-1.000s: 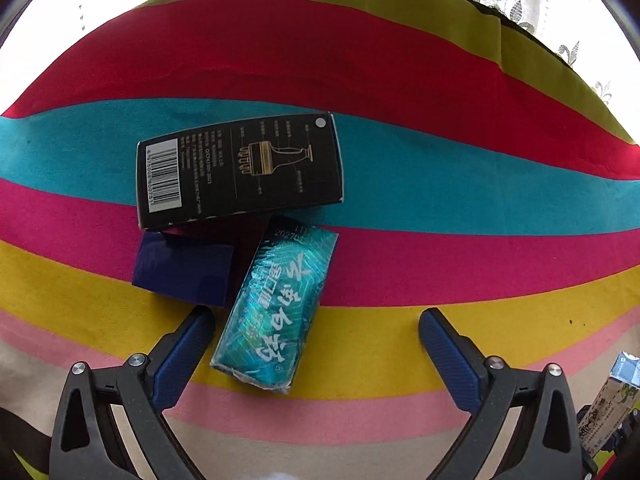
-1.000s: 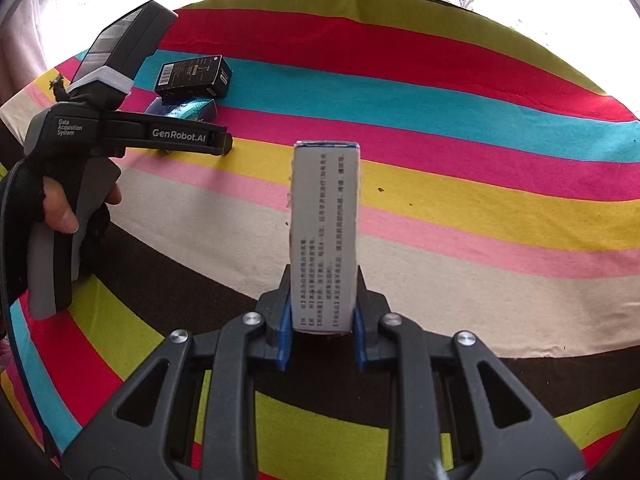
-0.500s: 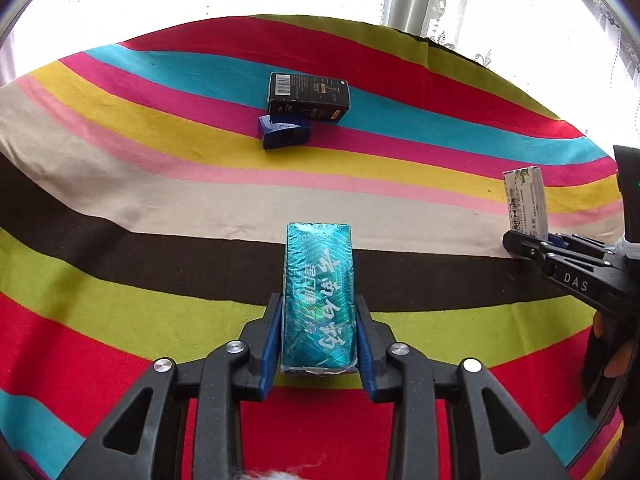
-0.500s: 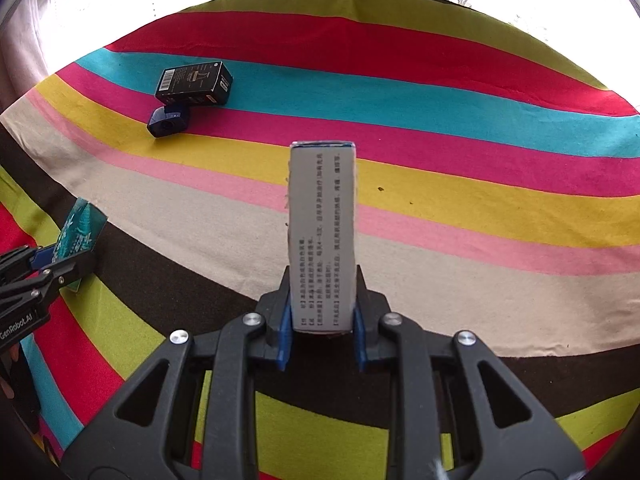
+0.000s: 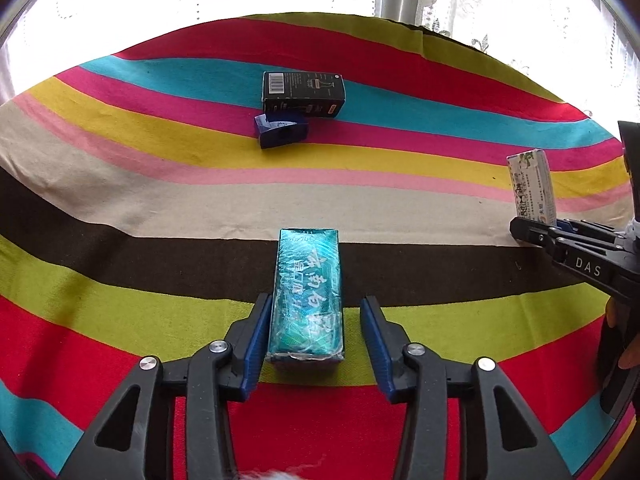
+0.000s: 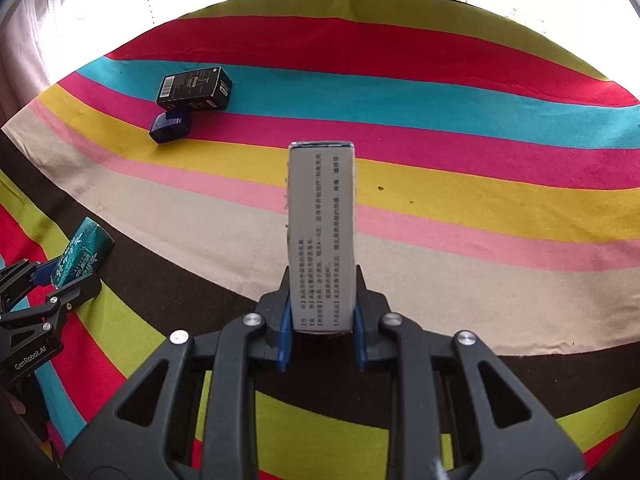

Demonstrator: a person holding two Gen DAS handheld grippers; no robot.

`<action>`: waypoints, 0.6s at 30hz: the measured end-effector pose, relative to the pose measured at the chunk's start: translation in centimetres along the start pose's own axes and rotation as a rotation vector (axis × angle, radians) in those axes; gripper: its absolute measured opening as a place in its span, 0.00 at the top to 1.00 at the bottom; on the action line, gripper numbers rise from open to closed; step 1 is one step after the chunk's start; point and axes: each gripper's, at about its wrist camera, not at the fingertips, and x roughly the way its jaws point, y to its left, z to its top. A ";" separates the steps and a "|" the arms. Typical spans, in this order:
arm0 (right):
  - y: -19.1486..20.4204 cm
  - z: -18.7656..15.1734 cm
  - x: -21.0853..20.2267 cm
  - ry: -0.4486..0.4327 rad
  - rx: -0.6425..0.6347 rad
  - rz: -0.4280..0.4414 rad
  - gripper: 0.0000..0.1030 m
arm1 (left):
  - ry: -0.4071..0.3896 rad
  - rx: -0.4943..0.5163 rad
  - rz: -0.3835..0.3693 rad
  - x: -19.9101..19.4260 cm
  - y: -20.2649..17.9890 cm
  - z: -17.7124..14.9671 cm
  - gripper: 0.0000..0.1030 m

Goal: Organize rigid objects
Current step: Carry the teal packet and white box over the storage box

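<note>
Striped cloth [image 5: 160,200] in bands of red, teal, magenta, yellow, pink, cream, dark brown and lime covers the whole work surface, with lace curtain [image 5: 440,0] and bright window light beyond its far edge. The left gripper [image 5: 312,320] has its jaws opening, and the shiny teal foil-wrapped rectangular box [image 5: 308,296] with white characters lies between them on the brown and lime stripes; the left blue pad sits right against the box's side, while a clear gap shows between the box and the right pad, so the fingers are no longer pinching it. In the right wrist view that same teal box [image 6: 82,254] appears at the far left edge, between the left gripper's tips [image 6: 60,284]. The right gripper [image 6: 322,320] has its blue-padded fingers pressed tight on the lower end of a tall, narrow white cardboard box [image 6: 322,236] printed with small black text, held pointing away from the camera above the cream and pink stripes. Far back on the teal and magenta stripes lies a black rectangular carton [image 5: 303,94] with a barcode label, and a small dark blue box [image 5: 282,130] rests touching its near edge, partly tucked under it. A person's hand [image 5: 624,340] grips the right gripper's handle at the edge of the left wrist view.
</note>
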 end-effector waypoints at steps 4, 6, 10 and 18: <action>0.3 0.1 0.0 0.002 -0.013 -0.015 0.72 | -0.001 -0.005 -0.003 -0.1 0.1 0.0 0.57; 0.2 0.1 0.0 0.001 -0.009 -0.013 0.72 | -0.004 -0.013 -0.001 -0.2 0.2 -0.1 0.60; 0.0 0.0 0.1 0.000 -0.001 -0.006 0.73 | -0.006 -0.032 0.003 -0.1 0.6 0.0 0.65; 1.2 -0.3 -2.8 0.062 0.146 0.030 0.73 | -0.018 -0.091 -0.039 -0.3 1.8 0.0 0.67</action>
